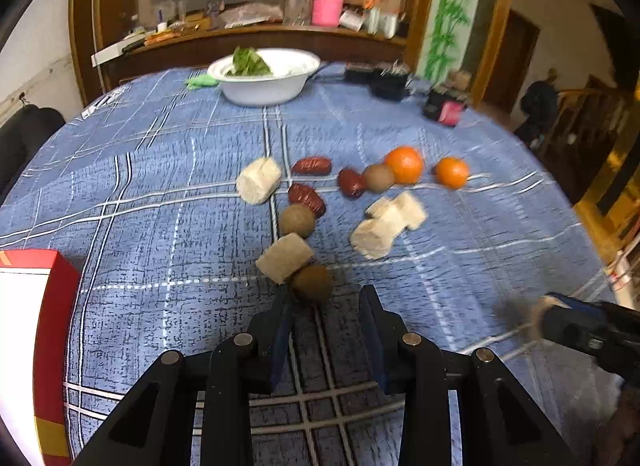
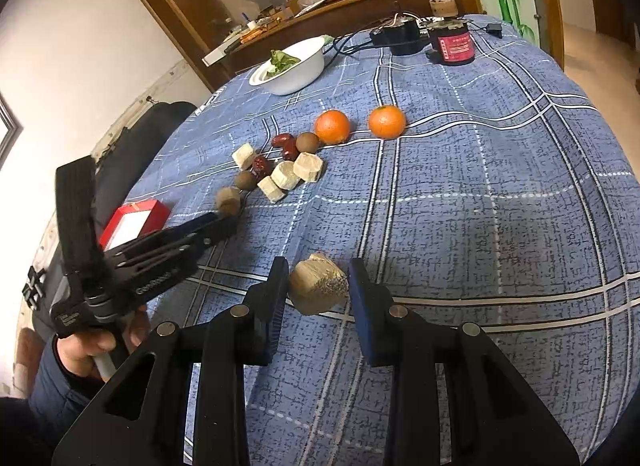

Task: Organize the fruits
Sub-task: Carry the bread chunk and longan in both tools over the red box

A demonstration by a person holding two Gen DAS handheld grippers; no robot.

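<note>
Now, very little of the sorting looks done. One pale cut chunk (image 2: 317,284) is pinched between the pads of the right claw (image 2: 318,286), carried clear of the heap (whether it rests on the checked blue cloth (image 2: 480,205) or hangs just above it cannot be told). Everything else is left in one loose scatter beyond and to the left of that claw: two oranges (image 2: 332,126) at the far edge, red dates (image 2: 287,145), brown round fruits (image 2: 307,142) and more pale chunks (image 2: 307,167), all mixed, nothing grouped by kind.

The left claw (image 1: 326,300) is seen spread and empty, its jaws parted with only cloth between them. Just ahead of its left fingertip a brown round fruit (image 1: 312,282) is found, touching a pale chunk (image 1: 284,258); neither is gripped. A white bowl (image 1: 280,91) with green leaves sits well beyond the heap, no sorted fruit visible in it. By this reckoning the job is barely begun: one piece lifted out, the rest waiting.
</note>
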